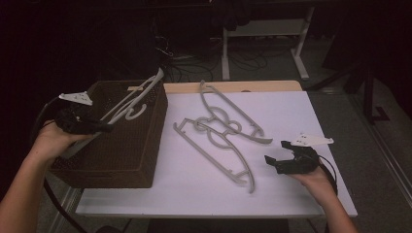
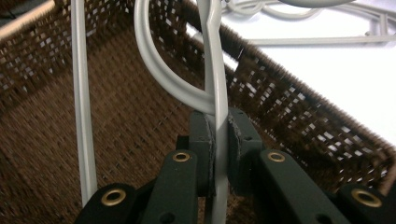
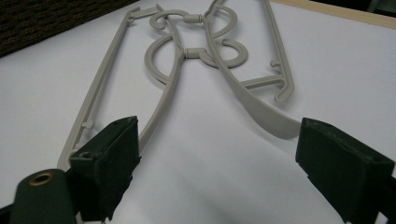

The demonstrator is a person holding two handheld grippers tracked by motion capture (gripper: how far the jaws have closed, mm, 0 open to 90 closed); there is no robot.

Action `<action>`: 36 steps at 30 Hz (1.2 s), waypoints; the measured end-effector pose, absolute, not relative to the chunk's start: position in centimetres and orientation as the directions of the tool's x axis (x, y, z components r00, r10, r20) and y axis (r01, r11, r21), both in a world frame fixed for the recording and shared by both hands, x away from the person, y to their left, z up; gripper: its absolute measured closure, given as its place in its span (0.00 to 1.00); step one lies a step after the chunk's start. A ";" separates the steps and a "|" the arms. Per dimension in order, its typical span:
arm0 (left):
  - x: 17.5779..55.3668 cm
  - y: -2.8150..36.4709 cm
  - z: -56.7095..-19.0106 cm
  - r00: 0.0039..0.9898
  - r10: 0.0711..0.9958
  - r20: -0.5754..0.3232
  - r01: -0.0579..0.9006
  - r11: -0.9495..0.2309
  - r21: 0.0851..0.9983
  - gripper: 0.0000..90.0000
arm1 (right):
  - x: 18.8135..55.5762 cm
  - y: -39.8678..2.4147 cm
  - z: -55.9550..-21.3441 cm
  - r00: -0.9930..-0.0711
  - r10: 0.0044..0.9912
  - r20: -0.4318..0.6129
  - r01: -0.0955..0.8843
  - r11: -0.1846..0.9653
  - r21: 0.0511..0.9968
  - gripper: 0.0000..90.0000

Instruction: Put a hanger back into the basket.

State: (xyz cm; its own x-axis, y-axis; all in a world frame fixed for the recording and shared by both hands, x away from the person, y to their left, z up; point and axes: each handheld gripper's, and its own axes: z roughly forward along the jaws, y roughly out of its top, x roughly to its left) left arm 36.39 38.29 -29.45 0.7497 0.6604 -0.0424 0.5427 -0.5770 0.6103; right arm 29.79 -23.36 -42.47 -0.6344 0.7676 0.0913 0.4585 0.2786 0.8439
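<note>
My left gripper (image 1: 104, 127) is shut on a grey plastic hanger (image 1: 130, 99) that slants over the brown woven basket (image 1: 121, 160). In the left gripper view the pads (image 2: 205, 144) pinch the hanger's flat arm (image 2: 215, 84) above the basket's floor (image 2: 135, 135). Two more grey hangers (image 1: 221, 131) lie overlapped on the white table (image 1: 272, 194). My right gripper (image 1: 274, 158) rests open at the table's right side, pointing at them. In the right gripper view the two hangers (image 3: 196, 56) lie beyond the wide-apart pads (image 3: 112, 154), with nothing between them.
The basket occupies the table's left end, its right wall (image 2: 299, 112) bordering the white surface. A wooden strip (image 1: 233, 86) runs along the table's far edge. Beyond it stand a white table frame (image 1: 301, 43) and floor cables in the dark.
</note>
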 end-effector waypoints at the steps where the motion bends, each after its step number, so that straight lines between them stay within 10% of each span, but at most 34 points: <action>1: 36.4 38.4 -29.8 0.749 0.661 -0.047 0.547 -0.578 0.606 0.91 | 29.8 -23.3 -42.5 -0.634 0.768 0.091 0.459 0.279 0.844 0.14; 29: 36.0 39.7 -34.7 0.721 0.682 -0.123 0.624 -0.561 0.544 0.89 | 29.9 -23.2 -42.5 -0.637 0.766 0.088 0.457 0.283 0.843 0.14; 36: 36.1 40.3 -34.6 0.698 0.705 -0.124 0.621 -0.511 0.594 0.54 | 29.9 -23.2 -42.4 -0.638 0.766 0.086 0.455 0.285 0.844 0.14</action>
